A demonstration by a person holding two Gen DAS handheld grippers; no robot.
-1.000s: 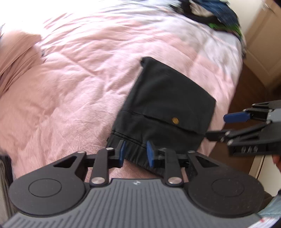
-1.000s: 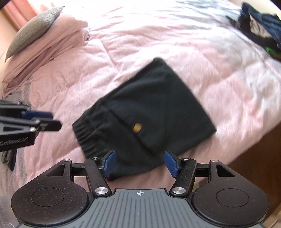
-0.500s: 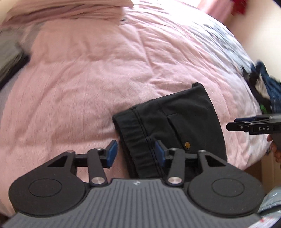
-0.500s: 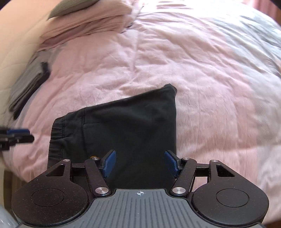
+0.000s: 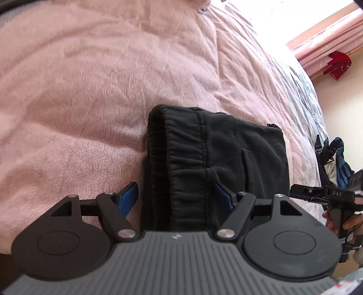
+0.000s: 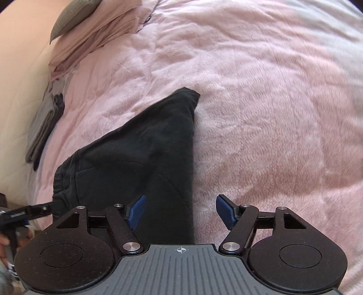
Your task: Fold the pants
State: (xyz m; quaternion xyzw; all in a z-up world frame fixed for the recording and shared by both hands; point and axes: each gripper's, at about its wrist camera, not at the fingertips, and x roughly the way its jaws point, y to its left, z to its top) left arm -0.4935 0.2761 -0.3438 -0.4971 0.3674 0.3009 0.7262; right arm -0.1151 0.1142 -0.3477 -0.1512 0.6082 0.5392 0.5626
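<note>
With both tools held low over the near edge of the bed, straddling the folded black fleece pants (image 5: 215,158) with blue pads spread wide: left gripper (image 5: 175,195) bracketing the gathered elastic waistband end, right gripper (image 6: 180,210) bracketing the straight folded side edge, left pad over cloth, right pad over the pink plush quilted blanket (image 6: 261,102). Gripping nothing on either side; whether the pads are touching the cloth, impossible to tell. Lying flat on that blanket as a compact rectangle, waistband toward the left tool, far corner pointing up the bed. Showing at the right rim of the left view, the other tool's black fingers with a person's hand (image 5: 340,223) around its handle.

Compared with half a second ago, sitting much closer to the pants, with the waistband now filling the gap of the left tool instead of lying just beyond it. Spreading wider on the left than before. Shifting rightward on the right side, from over the middle of the cloth to its edge. Also in view: a grey pillow (image 6: 72,18) at the head of the bed, a red garment (image 5: 338,64) by the pink curtain.
</note>
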